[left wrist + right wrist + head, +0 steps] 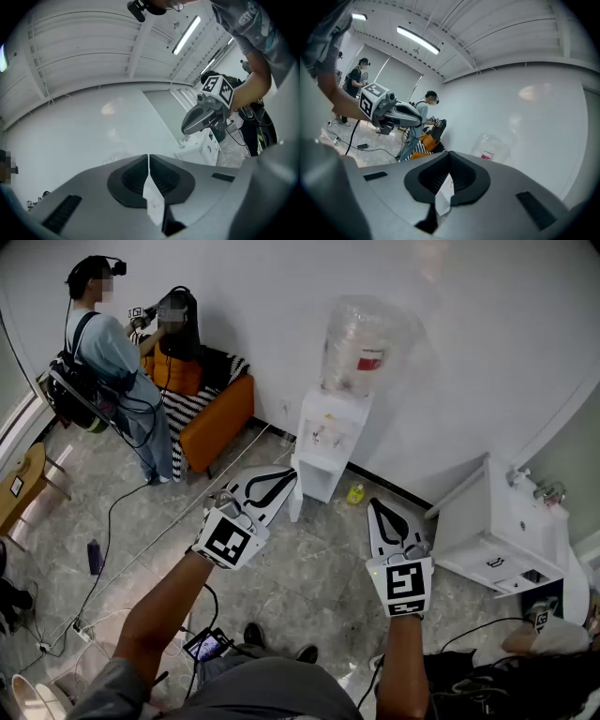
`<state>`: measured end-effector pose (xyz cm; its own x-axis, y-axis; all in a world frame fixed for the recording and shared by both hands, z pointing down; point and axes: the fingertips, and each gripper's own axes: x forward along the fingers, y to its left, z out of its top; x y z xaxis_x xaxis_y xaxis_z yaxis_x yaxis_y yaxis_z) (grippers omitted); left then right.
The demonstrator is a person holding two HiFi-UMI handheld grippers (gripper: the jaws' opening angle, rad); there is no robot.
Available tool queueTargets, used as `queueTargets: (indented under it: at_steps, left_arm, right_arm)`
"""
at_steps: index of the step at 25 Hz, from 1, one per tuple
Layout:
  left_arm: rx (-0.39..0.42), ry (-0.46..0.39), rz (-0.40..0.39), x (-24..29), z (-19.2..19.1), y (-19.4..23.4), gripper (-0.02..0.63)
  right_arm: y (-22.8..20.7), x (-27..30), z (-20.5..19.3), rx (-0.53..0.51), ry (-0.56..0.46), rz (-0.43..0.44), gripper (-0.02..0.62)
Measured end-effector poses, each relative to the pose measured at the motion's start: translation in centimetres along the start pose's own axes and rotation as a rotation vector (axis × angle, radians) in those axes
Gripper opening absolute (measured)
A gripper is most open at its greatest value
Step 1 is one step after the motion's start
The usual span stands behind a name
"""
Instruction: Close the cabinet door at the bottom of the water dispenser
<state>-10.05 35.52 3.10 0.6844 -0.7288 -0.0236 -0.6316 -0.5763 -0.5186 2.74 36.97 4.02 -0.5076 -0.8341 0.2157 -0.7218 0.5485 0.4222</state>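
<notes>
Standing against the wall at twelve o'clock in the head view, the water dispenser (328,432) has its bottom cabinet door (296,495) swung out ajar. The left gripper (283,478) sits just beside the door at its nine o'clock side, jaws pressed together with nothing between them. The right gripper (377,510), at the door's four o'clock, is likewise closed and empty.

I see an office-like recording room: a water dispenser (323,442) against the far white wall (469,352), an orange sofa (220,411) far left, cables (110,517) across the tiled floor (309,568), strip lights (418,40) overhead.
</notes>
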Motion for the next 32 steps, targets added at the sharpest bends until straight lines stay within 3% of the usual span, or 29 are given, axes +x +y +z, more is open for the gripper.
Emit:
queueTargets:
  at_steps: [19,32]
  left_arm:
    - [-0.025,-0.012,-0.015,-0.4,-2.2,1.8,0.026]
    - [-0.061,-0.031,-0.02,-1.5,-5.0,3.8,0.026]
  right_arm:
    - [0.8,2.2,0.0,0.065,-0.004,-0.011,0.031]
    - [2.3,4.5,0.4,0.045,0.031,-0.038,0.031]
